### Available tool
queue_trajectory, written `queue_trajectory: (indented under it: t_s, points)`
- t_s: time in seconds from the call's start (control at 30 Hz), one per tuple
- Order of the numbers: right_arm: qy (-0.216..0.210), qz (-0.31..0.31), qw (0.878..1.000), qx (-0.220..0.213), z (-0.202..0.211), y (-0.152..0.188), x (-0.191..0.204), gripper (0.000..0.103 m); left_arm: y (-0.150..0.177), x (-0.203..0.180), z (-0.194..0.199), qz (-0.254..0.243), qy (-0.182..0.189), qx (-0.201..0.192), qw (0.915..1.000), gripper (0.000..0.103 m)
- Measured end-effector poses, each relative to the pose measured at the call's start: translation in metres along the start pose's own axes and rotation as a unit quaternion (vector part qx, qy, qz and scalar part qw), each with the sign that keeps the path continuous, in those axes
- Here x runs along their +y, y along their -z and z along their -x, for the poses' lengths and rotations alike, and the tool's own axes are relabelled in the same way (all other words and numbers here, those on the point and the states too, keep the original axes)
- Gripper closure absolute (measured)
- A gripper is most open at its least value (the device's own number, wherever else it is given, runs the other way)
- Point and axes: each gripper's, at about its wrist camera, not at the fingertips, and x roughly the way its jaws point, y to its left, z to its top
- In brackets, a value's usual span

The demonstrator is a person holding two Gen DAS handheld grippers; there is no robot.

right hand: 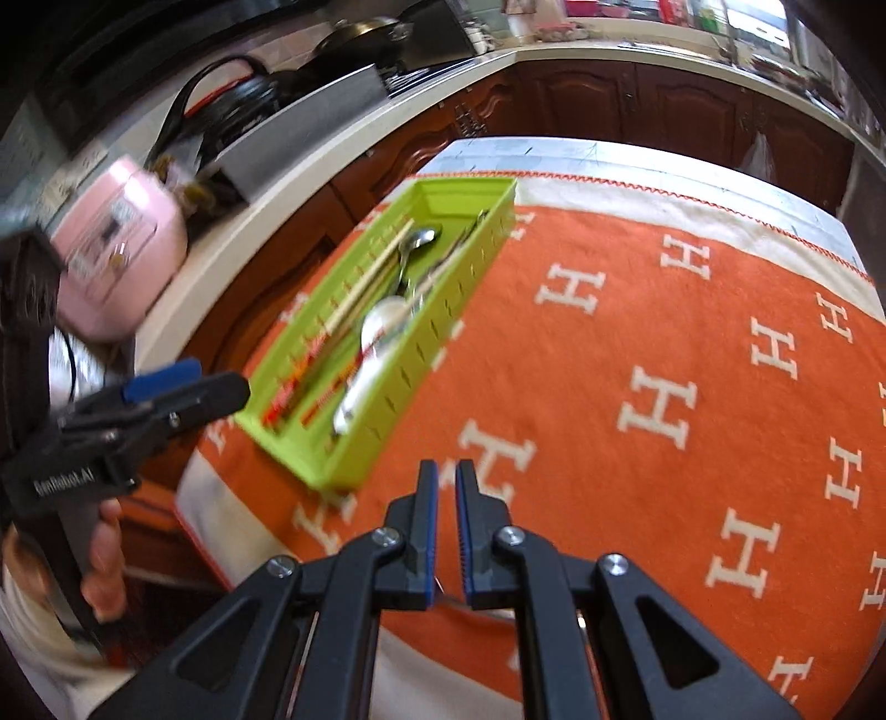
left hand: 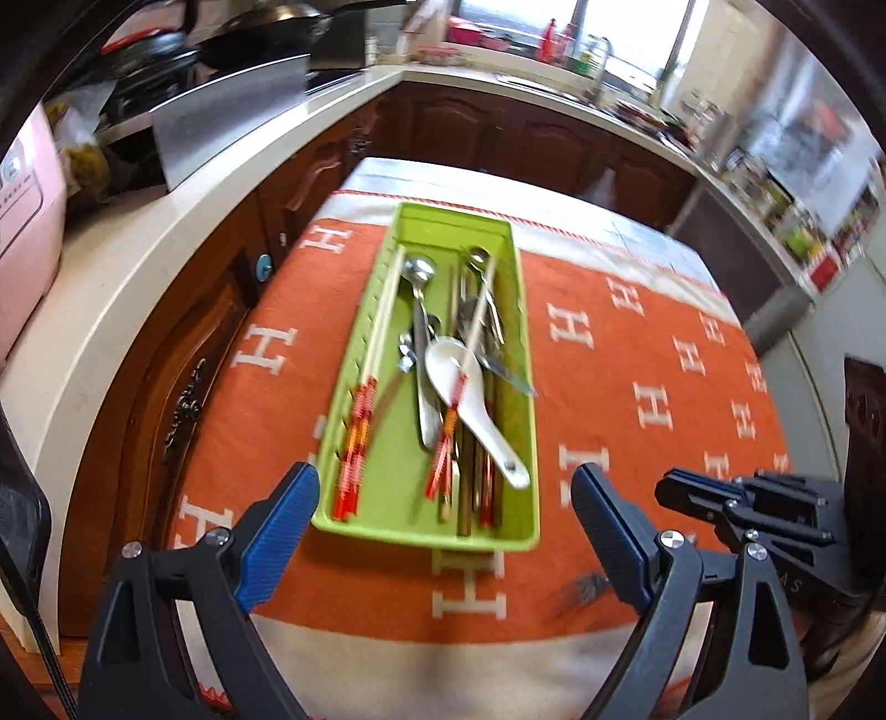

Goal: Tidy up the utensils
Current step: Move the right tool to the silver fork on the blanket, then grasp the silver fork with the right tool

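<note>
Kitchen counters point(left hand: 183, 221) run behind a table spread with an orange cloth point(left hand: 637, 343) patterned with white H letters. From the left wrist, a green tray point(left hand: 515, 310) lies lengthwise on the cloth, holding chopsticks point(left hand: 368, 376), metal spoons point(left hand: 418, 282) and a white spoon point(left hand: 470, 399). A pink cooker point(left hand: 25, 221) stands on the counter at far left, with pans point(left hand: 260, 27) beyond. The left gripper point(left hand: 446, 498) hangs over the tray's near end, tilted down, jaws wide apart with nothing between them. The right gripper point(left hand: 736, 498) shows at lower right.

From the right wrist, the tray point(right hand: 443, 332) sits up and left on the cloth point(right hand: 637, 332). The right gripper point(right hand: 447, 487) angles down over bare cloth, jaws nearly closed; a thin metal piece shows low between them, too hidden to name. The left gripper point(right hand: 166, 387) is at left, a hand point(right hand: 102, 559) below it.
</note>
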Motion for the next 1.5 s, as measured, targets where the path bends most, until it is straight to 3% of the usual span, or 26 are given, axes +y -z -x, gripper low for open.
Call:
queue_trajectory:
  t_s: [0.13,0.23,0.43,0.57,0.9,1.0,1.17,1.37,1.5]
  points:
    - [0.006,0.042,0.999,0.014,-0.005,0.025,0.005,0.096,0.024,-0.001,-0.002,-0.019,0.009,0.017,0.9996,0.012]
    - [0.003,0.068,0.997,0.026,-0.010,0.043,0.010,0.087,0.042,0.004,-0.005,-0.023,0.021,0.040,0.9987,0.012]
    - [-0.009,0.111,0.993,0.022,-0.012,0.064,0.024,0.082,0.067,0.018,-0.014,0.011,0.035,0.075,0.9965,0.012]
    - [-0.010,0.151,0.988,0.018,-0.016,0.069,0.039,0.071,0.069,0.023,-0.018,0.022,0.030,0.081,0.9960,0.012]
    - [0.065,0.275,0.959,0.008,-0.041,0.083,0.068,0.071,0.069,0.030,-0.018,0.035,0.029,0.078,0.9959,0.012]
    - [0.060,0.256,0.965,0.006,-0.044,0.074,0.063,0.072,0.070,0.033,-0.018,0.041,0.029,0.077,0.9957,0.012]
    - [0.043,0.188,0.981,0.008,-0.049,0.048,0.042,0.093,0.066,0.032,-0.017,0.039,0.033,0.071,0.9961,0.012]
    - [0.026,0.096,0.995,0.008,-0.054,0.018,0.008,0.096,0.058,0.024,-0.017,0.029,0.043,0.064,0.9966,0.012]
    - [0.026,0.082,0.996,0.009,-0.056,0.011,-0.002,0.096,0.052,0.016,-0.017,0.014,0.046,0.060,0.9970,0.012]
